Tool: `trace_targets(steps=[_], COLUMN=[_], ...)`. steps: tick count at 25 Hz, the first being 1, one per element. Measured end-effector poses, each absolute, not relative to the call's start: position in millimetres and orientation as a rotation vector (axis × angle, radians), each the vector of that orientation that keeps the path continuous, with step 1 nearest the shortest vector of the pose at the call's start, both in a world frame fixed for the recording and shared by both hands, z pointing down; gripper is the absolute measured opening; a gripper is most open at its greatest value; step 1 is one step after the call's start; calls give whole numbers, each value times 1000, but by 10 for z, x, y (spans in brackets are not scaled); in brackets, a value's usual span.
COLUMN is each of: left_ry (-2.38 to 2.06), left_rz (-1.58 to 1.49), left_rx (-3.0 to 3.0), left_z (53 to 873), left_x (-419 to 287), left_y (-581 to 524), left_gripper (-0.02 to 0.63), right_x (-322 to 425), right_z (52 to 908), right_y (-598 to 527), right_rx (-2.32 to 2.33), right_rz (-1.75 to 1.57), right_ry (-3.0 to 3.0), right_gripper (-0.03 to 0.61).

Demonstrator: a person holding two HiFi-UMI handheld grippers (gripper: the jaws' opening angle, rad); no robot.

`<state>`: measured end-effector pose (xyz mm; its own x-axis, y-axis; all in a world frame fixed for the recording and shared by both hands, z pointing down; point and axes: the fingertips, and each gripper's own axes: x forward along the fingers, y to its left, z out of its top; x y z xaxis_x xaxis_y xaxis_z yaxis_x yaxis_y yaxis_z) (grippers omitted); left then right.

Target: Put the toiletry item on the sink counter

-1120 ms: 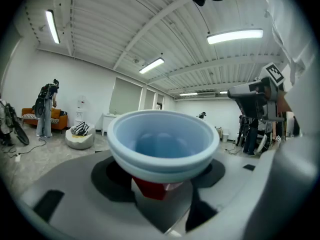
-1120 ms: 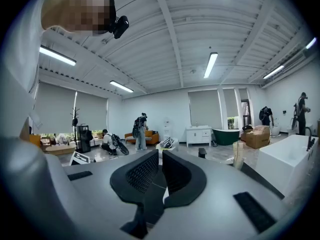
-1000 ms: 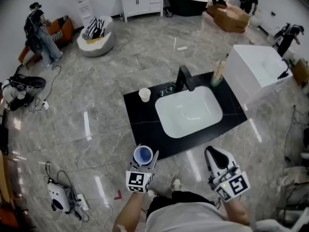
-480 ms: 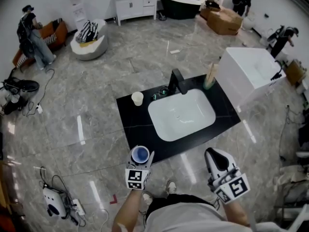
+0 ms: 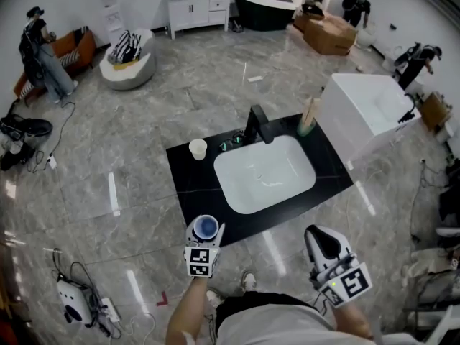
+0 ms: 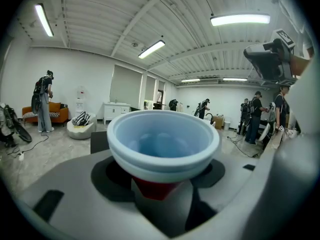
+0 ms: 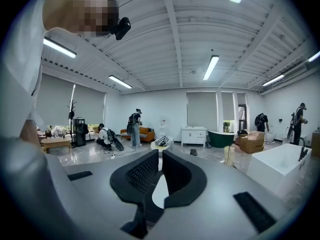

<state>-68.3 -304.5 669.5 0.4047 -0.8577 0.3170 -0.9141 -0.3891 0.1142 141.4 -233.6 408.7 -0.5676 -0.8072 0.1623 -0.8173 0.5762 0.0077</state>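
A light blue cup (image 5: 205, 226) with a red lower part is held upright in my left gripper (image 5: 205, 233), which is shut on it. It hangs over the front left edge of the black sink counter (image 5: 188, 185). The left gripper view shows the cup (image 6: 162, 141) filling the space between the jaws, with the left gripper (image 6: 161, 186) clamped round its red base. My right gripper (image 5: 324, 240) is shut and empty, in front of the counter's right end. Seen from the right gripper (image 7: 159, 173), its ribbed pads stand almost together.
A white basin (image 5: 264, 172) is sunk into the counter, with a black faucet (image 5: 257, 124) behind it. A small white cup (image 5: 198, 149) stands at the back left, and a holder with sticks (image 5: 309, 117) at the back right. A white tub (image 5: 370, 110) stands right of the counter.
My left gripper has sunk with the blue cup and now sits over the counter's front edge. The right gripper has hardly moved.
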Motion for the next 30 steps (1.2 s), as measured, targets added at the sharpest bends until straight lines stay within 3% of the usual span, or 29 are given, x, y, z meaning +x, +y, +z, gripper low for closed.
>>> trace_targets(steps=[30], left_ry=[-1524], left_rz=[477], left_rx=[2354], left_z=[7081], left_x=[-656], left_y=[-3499], left_gripper=[282], right_x=[1574], right_z=[4141], right_y=[-2518], right_rx=[1384], right_rz=[109], right_ry=[-2617], right_gripper=[48])
